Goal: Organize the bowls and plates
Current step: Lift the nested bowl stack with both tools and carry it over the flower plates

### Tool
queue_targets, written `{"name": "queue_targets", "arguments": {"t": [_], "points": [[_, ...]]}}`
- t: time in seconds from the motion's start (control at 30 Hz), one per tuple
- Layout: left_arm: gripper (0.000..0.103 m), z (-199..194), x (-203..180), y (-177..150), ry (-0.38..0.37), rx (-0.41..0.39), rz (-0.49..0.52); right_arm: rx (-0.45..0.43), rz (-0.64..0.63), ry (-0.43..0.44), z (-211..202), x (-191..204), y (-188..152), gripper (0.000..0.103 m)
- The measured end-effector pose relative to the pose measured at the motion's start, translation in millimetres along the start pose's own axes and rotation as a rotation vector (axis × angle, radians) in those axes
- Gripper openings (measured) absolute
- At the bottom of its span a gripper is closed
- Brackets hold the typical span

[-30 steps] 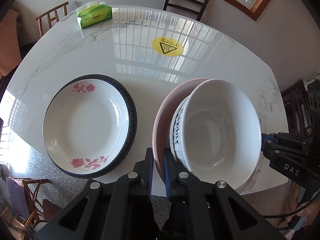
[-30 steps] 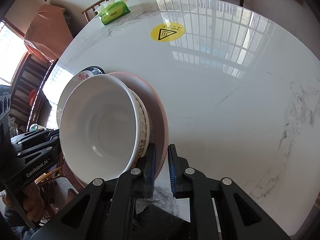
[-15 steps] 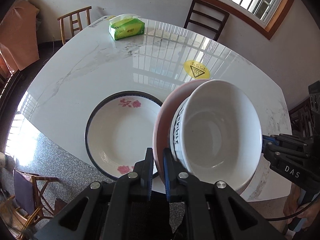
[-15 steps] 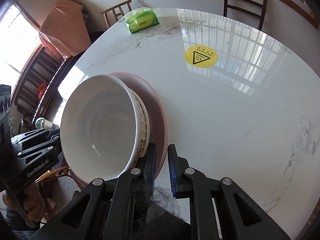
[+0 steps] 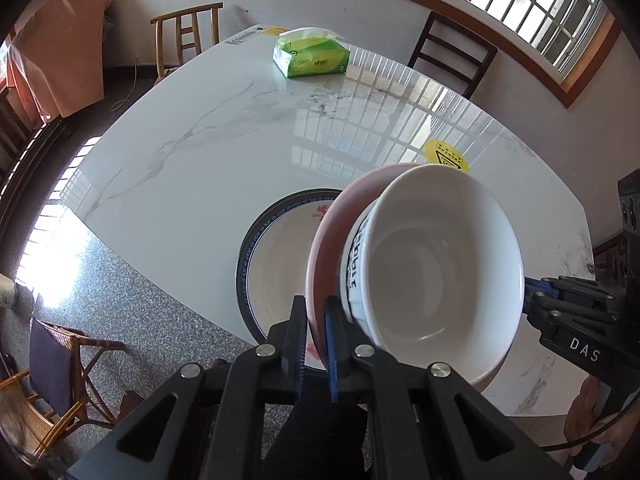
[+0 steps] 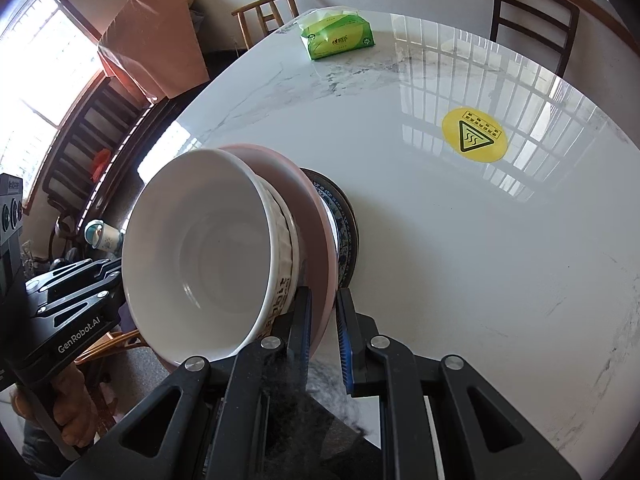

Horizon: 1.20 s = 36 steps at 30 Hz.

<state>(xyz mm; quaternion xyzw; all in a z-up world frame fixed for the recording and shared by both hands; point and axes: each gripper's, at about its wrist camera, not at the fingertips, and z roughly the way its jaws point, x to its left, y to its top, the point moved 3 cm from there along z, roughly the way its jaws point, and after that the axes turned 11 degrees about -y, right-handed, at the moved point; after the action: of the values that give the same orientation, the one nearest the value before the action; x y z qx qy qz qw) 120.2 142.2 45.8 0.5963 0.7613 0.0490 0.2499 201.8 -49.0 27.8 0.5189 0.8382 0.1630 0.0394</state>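
A pink plate (image 5: 324,236) with a white bowl (image 5: 436,272) standing on it hangs tilted above the table. My left gripper (image 5: 314,312) is shut on the plate's near rim. The right gripper (image 5: 526,294) grips the opposite rim. In the right wrist view my right gripper (image 6: 322,304) is shut on the pink plate (image 6: 316,216), beside the white bowl (image 6: 208,248); the left gripper (image 6: 116,280) holds the far side. Below lies a floral plate (image 5: 272,272) with a dark blue rim, half hidden by the carried stack; only its rim (image 6: 346,224) shows from the right.
On the white marble table (image 5: 208,152) a green tissue pack (image 5: 310,56) lies at the far side and a yellow warning sticker (image 6: 474,134) is stuck down to the right. Chairs (image 5: 452,56) ring the table. A mug (image 6: 100,236) stands off the table's left edge.
Both grippers have carried the pink plate and bowl leftward and slightly up. The floral plate, earlier fully visible to the left, now lies partly under the stack.
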Motion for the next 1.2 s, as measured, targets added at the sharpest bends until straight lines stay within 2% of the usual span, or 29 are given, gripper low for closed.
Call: {"name": "queue_targets", "arguments": {"t": [0.33,1.2], "points": [[0.006,10.7,15.2,6.4,0.015,0.010,-0.014,0.020,-0.010,0.004,14.9,17.1,6.7,0.015],[0.005,29.3,41.9,10.4,0.035,0.018,-0.033,0.057,-0.010,0.012,33.5,28.8,6.7,0.016]]}}
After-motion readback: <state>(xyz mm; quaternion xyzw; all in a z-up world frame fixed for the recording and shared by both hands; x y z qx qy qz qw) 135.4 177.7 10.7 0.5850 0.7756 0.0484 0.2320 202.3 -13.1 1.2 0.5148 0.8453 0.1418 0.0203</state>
